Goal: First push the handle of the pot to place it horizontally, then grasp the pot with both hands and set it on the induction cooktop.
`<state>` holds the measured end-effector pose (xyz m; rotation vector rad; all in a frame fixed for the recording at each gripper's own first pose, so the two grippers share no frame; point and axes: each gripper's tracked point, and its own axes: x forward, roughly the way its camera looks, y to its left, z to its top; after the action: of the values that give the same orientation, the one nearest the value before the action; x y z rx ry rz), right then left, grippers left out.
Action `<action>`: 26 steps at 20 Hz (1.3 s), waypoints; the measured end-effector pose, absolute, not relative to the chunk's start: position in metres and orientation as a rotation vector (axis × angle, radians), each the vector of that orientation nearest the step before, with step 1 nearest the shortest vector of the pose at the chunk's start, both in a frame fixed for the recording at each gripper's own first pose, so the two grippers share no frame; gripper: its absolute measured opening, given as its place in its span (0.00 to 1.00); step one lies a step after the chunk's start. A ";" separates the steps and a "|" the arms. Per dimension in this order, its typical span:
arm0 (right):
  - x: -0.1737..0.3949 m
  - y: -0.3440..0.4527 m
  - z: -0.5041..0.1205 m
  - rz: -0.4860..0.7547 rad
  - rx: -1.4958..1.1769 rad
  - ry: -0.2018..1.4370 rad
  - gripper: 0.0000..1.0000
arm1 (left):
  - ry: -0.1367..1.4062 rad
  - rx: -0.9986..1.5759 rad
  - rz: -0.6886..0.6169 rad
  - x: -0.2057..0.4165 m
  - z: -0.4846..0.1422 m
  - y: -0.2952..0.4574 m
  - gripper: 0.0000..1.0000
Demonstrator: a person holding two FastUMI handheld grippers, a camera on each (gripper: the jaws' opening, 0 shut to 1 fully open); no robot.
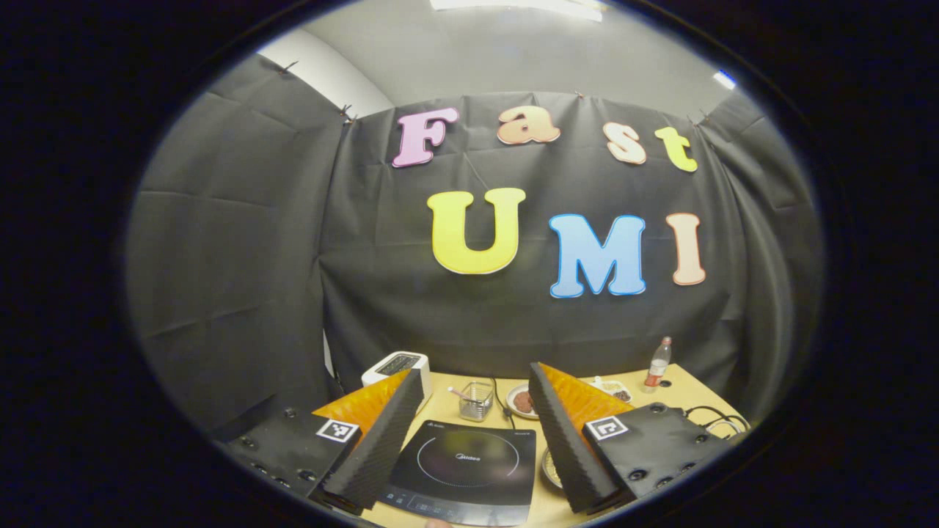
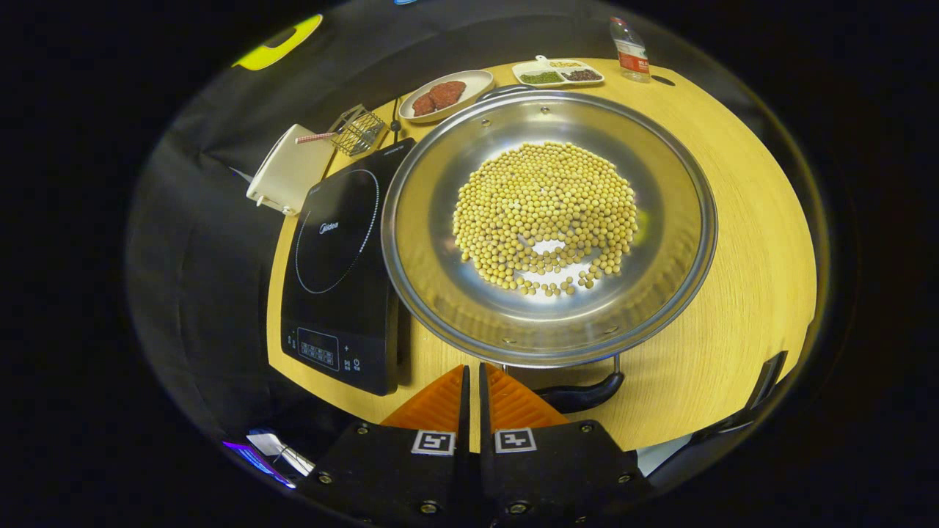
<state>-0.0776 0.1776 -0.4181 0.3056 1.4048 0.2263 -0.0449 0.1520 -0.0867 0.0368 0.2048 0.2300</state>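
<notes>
A wide, shallow stainless-steel pot (image 2: 549, 227) holding one mound of small round yellow soybeans (image 2: 544, 217) is seen on the wooden table (image 2: 741, 242), just beside the flat black glass induction cooktop (image 2: 339, 271). The right gripper (image 2: 472, 381) is closed on nothing near the black handle (image 2: 583, 396); the left gripper (image 1: 473, 411) is spread wide.

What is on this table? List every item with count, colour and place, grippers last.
round steel pot: one, silver, beside the cooktop
yellow soybeans: many, inside the pot
black pot handle: one, near rim
black induction cooktop: one, left of pot
white toaster: one, beyond cooktop
oval plate of reddish patties: one, far edge
white divided dish: one, far edge
clear plastic bottle: one, far corner
left gripper: jaws open, above cooktop
right gripper: jaws closed, by handle
</notes>
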 end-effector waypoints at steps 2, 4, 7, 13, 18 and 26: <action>-0.078 0.179 -0.424 0.207 0.344 1.411 0.05 | 0.205 0.033 0.227 -0.043 -0.087 0.153 0.97; -0.077 0.180 -0.427 0.193 0.365 1.408 0.00 | 0.207 0.033 0.223 -0.042 -0.089 0.156 0.99; -0.076 0.174 -0.431 0.168 0.377 1.402 0.01 | 0.206 0.027 0.210 -0.037 -0.090 0.156 0.99; -0.077 0.151 -0.439 0.075 0.410 1.394 0.01 | 0.199 0.013 0.142 -0.020 -0.091 0.148 0.99; -0.077 0.133 -0.444 0.009 0.419 1.380 0.00 | 0.206 -0.006 0.071 -0.009 -0.100 0.140 0.94; -0.079 0.103 -0.452 -0.052 0.443 1.381 0.01 | 0.211 -0.008 -0.007 0.006 -0.099 0.116 0.99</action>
<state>-0.0792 0.1034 -0.4518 0.4427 1.3815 -0.0521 0.0063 0.1157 -0.0989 -0.0082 0.2110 -0.0072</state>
